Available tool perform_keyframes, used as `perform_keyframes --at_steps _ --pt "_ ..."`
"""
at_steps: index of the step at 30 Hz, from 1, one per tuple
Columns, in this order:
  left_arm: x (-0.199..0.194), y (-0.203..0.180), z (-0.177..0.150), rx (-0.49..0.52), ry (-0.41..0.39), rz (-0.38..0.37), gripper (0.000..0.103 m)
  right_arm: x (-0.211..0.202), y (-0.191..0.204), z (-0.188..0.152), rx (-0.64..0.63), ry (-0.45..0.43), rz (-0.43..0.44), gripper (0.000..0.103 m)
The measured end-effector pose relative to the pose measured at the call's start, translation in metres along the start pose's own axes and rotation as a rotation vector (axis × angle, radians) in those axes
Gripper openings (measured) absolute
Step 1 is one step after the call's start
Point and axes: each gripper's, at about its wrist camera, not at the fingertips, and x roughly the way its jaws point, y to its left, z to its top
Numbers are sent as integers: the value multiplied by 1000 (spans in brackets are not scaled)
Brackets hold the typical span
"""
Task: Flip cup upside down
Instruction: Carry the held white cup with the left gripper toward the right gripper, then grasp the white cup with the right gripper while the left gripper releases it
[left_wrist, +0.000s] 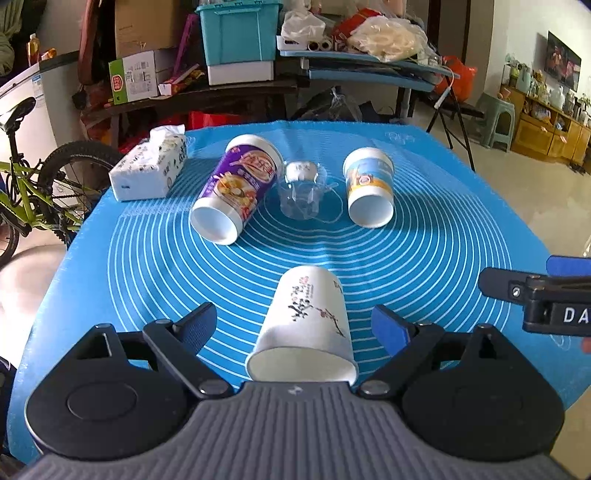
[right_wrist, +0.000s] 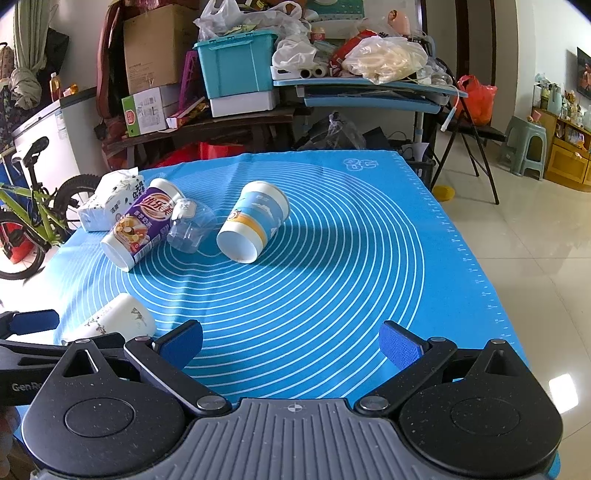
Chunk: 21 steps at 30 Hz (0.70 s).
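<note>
Left wrist: white cup (left_wrist: 306, 328) on its side between spread left tongs (left_wrist: 300, 325).

1. A blue mat with white rings (left_wrist: 424, 229) (right_wrist: 351, 258) covers the table.
2. A tissue pack (left_wrist: 149, 168) (right_wrist: 110, 201) lies at the mat's far left.
3. A green bicycle (left_wrist: 26, 192) (right_wrist: 29, 218) stands left of the table.
4. A teal bin (left_wrist: 240, 33) (right_wrist: 236, 62) sits on a cluttered shelf behind.
</note>
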Motion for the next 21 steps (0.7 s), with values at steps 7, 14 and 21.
perform_keyframes --at_steps 7,14,21 --pt "-13 13 6 -3 -23 18 90 -3 6 5 3 -5 19 103" --pt "-20 38 9 -39 -26 52 90 -3 21 12 1 -2 74 103" --pt "-21 76 7 -69 -18 101 90 0 52 21 -47 6 128 103"
